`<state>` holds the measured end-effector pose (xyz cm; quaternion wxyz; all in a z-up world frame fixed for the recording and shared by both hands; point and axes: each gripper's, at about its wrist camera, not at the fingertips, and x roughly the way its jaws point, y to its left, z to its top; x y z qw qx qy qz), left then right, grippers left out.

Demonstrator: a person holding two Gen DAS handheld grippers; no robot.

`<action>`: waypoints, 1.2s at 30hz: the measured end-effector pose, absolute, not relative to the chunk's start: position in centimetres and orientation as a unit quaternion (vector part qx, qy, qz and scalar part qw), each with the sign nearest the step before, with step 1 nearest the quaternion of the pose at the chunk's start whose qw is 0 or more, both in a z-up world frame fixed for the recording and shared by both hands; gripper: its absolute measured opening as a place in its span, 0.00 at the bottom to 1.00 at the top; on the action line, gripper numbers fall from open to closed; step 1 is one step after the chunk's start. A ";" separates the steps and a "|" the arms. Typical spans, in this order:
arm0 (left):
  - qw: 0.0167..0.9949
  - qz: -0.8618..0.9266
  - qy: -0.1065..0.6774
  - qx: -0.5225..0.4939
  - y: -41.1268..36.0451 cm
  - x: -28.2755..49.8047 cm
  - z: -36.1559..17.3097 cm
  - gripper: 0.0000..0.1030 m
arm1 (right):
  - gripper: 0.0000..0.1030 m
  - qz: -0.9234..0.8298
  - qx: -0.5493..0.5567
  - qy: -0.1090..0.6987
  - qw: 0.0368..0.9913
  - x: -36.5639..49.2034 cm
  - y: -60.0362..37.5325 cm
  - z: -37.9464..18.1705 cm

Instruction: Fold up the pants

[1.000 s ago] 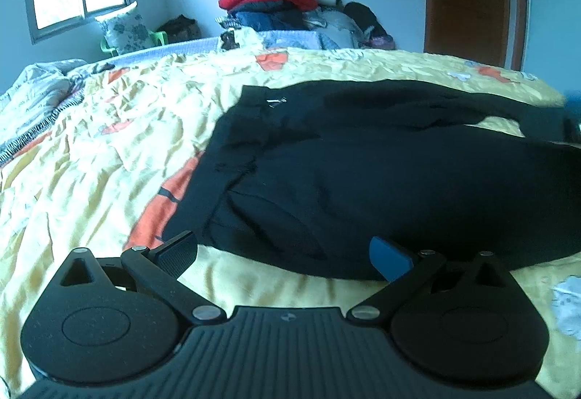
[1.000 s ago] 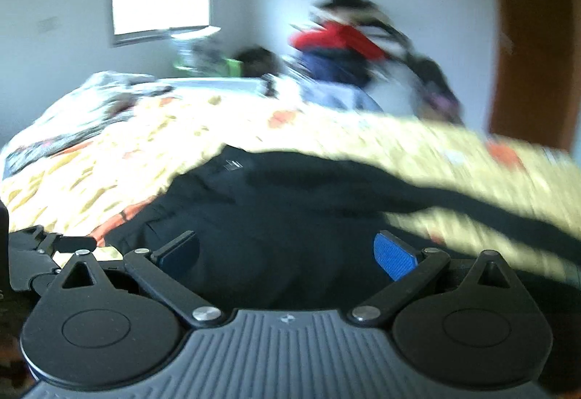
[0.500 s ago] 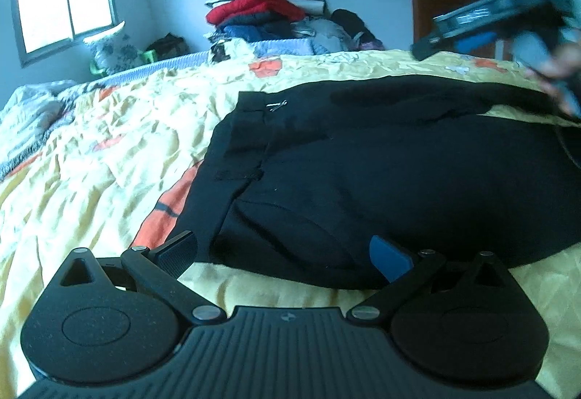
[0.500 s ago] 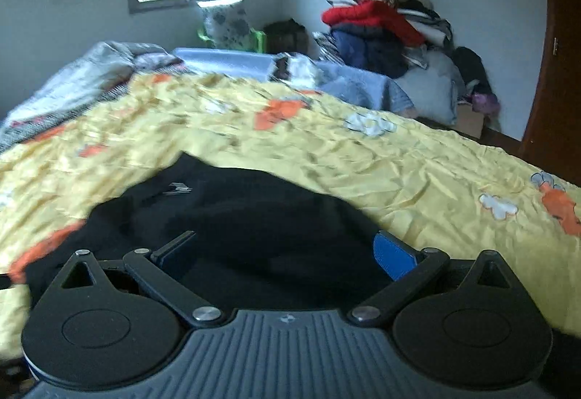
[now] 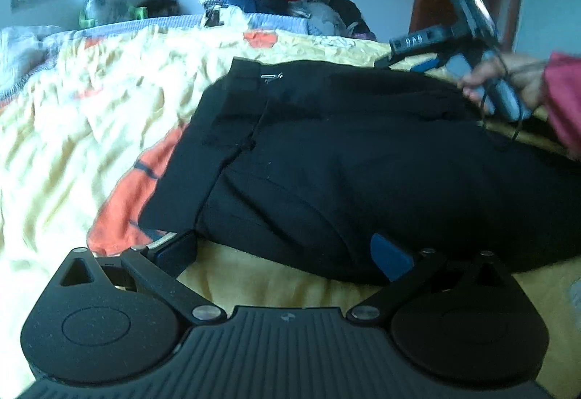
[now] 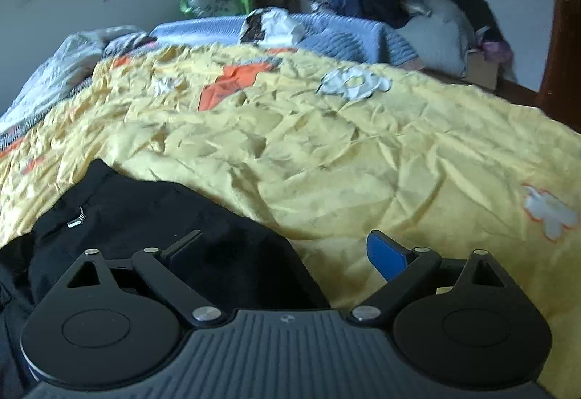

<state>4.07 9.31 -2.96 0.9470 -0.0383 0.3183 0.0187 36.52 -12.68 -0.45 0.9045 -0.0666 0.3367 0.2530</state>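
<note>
Two grippers, both spread and empty: the left gripper (image 5: 283, 252) frames the near edge of the black pants (image 5: 363, 163) on the yellow bedspread (image 5: 90, 130); the right gripper (image 6: 287, 250), jaws just narrowing slightly, hovers at their far edge. Step judged: reaching to grasp. Next: pinch the cloth on both sides.
</note>
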 end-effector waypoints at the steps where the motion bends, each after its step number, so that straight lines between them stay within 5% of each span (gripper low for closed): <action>1: 0.947 0.017 0.317 -0.042 9.5 3.9 -3.0 1.00 | 0.81 0.259 -0.072 0.340 0.901 36.9 -12.4 -0.7; 5: 0.946 0.022 0.322 -0.027 9.0 3.9 -3.0 1.00 | 0.34 0.287 -0.091 0.351 0.887 37.1 -11.3 -1.2; 8: 0.946 0.019 0.322 -0.027 9.2 3.8 -2.9 1.00 | 0.09 0.300 -0.127 0.326 0.887 35.6 -10.4 -0.8; 19: 0.955 0.051 0.288 -0.058 12.4 9.6 3.4 0.96 | 0.06 0.328 -0.292 0.199 0.876 24.3 -8.6 0.4; 24: 0.954 0.027 0.249 -0.167 14.4 12.2 7.1 1.00 | 0.05 0.344 -0.338 0.161 0.861 19.5 -8.4 0.6; 34: 0.871 0.005 0.360 -0.335 16.9 25.9 4.4 0.97 | 0.05 0.336 -0.353 0.149 0.861 18.3 -8.6 1.1; 36: 0.874 0.012 0.355 -0.333 16.5 26.4 4.5 0.98 | 0.13 0.326 -0.326 0.145 0.875 20.4 -9.3 2.1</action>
